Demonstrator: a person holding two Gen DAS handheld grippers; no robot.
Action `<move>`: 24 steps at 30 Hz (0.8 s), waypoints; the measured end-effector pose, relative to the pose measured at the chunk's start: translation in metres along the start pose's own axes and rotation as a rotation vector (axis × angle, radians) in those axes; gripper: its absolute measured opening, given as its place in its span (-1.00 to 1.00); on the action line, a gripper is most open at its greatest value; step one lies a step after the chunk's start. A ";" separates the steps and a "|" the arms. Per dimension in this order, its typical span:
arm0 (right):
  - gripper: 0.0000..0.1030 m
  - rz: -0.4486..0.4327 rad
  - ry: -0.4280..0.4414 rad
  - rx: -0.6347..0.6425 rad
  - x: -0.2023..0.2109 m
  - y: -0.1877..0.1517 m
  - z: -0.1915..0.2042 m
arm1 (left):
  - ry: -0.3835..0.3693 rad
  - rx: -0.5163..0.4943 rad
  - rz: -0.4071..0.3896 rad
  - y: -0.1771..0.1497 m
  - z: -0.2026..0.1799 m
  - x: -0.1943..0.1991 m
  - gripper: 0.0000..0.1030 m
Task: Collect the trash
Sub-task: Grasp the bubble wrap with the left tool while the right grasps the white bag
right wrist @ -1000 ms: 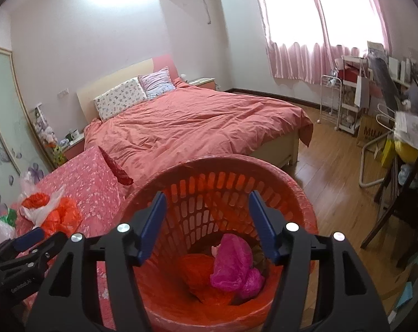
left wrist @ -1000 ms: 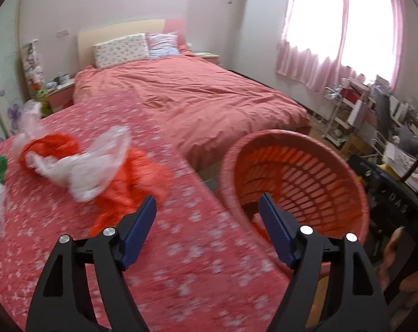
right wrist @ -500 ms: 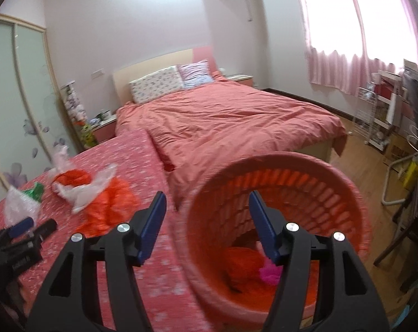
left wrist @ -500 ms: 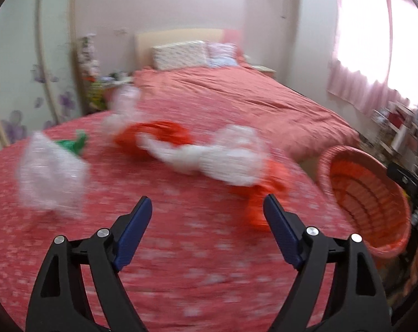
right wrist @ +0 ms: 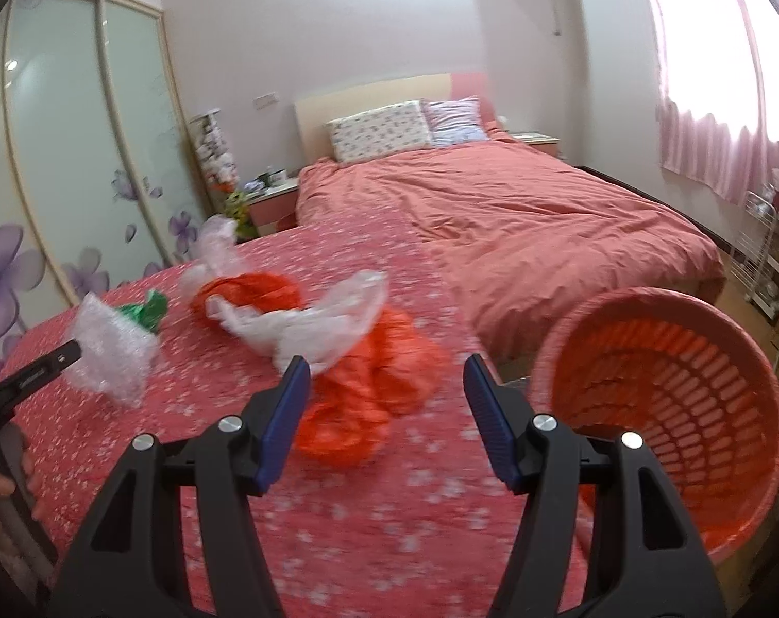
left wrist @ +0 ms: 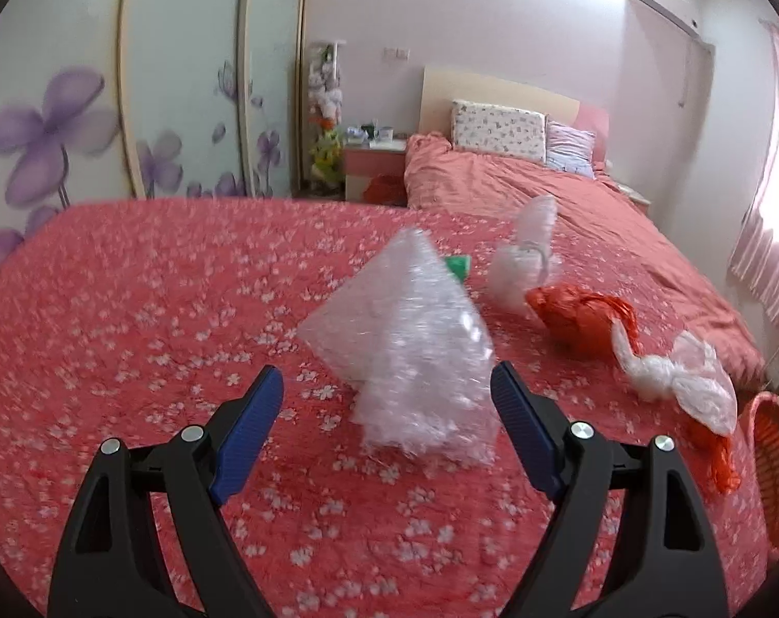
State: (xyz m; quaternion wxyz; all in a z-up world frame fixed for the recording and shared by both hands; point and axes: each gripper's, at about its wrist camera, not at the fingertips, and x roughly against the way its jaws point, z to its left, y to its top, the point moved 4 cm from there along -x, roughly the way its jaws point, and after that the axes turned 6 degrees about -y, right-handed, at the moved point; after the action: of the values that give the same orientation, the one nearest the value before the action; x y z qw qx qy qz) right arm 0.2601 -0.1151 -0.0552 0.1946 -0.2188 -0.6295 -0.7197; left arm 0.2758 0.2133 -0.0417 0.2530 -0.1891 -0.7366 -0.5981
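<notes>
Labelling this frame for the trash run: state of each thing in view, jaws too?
Clear crumpled bubble-wrap piece: loose on the bedspread, ahead of the left jaws.
Orange plastic bag: crumpled on the bedspread, not binned.
White plastic bag: lying across the orange one.
Green wrapper: behind the bubble wrap.
Orange slatted plastic basket: tilted, beside the bedspread edge.
Left gripper: open, empty.
Right gripper: open, empty.

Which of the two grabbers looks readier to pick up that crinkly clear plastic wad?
Left. The left gripper is open right at the clear plastic wad, which sits between its fingers. The right gripper faces the orange bag instead.
</notes>
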 end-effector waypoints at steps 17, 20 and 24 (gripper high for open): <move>0.18 0.032 0.034 0.081 -0.016 0.001 0.051 | -0.114 -0.031 0.024 0.007 0.000 -0.021 -0.64; 0.18 0.033 0.040 0.092 -0.018 0.003 0.058 | -0.118 -0.046 -0.003 0.009 0.000 -0.009 -0.67; 0.18 0.036 0.045 0.108 -0.023 0.006 0.070 | -0.122 -0.034 -0.029 0.014 0.010 0.007 -0.68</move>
State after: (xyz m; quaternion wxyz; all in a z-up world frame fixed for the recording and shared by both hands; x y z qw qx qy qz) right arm 0.2873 -0.0469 -0.0553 0.2334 -0.2030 -0.6587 -0.6859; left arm 0.2765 0.2262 -0.0282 0.1956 -0.2188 -0.7432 -0.6012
